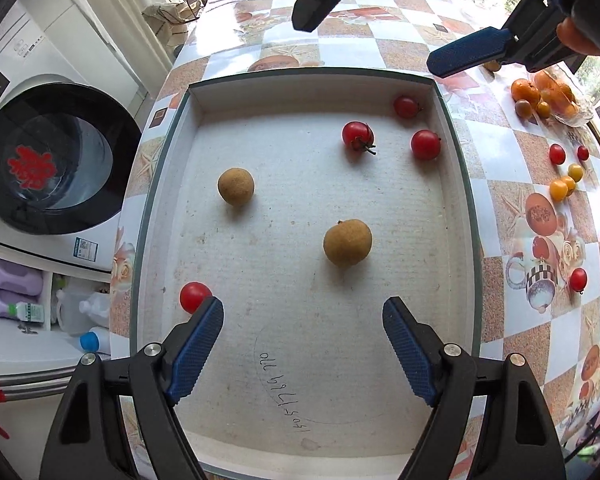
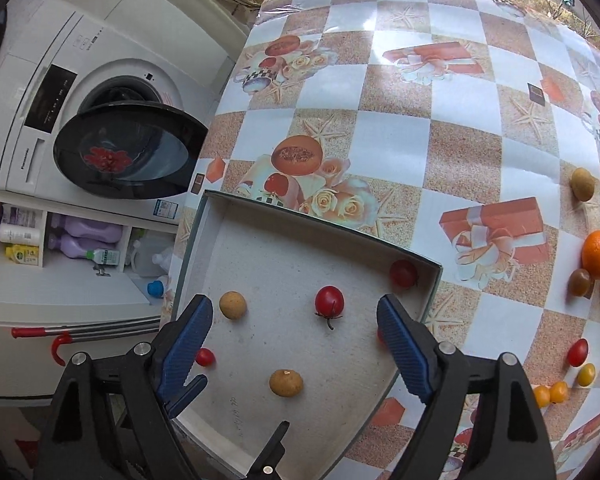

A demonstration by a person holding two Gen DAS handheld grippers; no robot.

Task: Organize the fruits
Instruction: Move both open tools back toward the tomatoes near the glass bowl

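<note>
Both grippers empty over the tray (image 1: 172,184), jaws apart.

My left gripper (image 1: 303,316) and right gripper (image 2: 296,320) hover above the cherry tomatoes (image 1: 357,134) and longans (image 1: 347,242) lying in it; more fruit (image 2: 578,352) waits on the bench (image 2: 420,128). I judge the tomatoes light, slick and easily burst, so I'd pinch gently across the middle.

The left wrist view looks steeply down from close above the near end of the shallow box (image 1: 172,184), facing its far wall. The right wrist view sits higher and farther back, looking across the box (image 2: 204,240) at the patterned surface (image 2: 452,148) beyond. Both share the box floor — and the washing machine (image 1: 48,152) (image 2: 100,120) at left.
</note>
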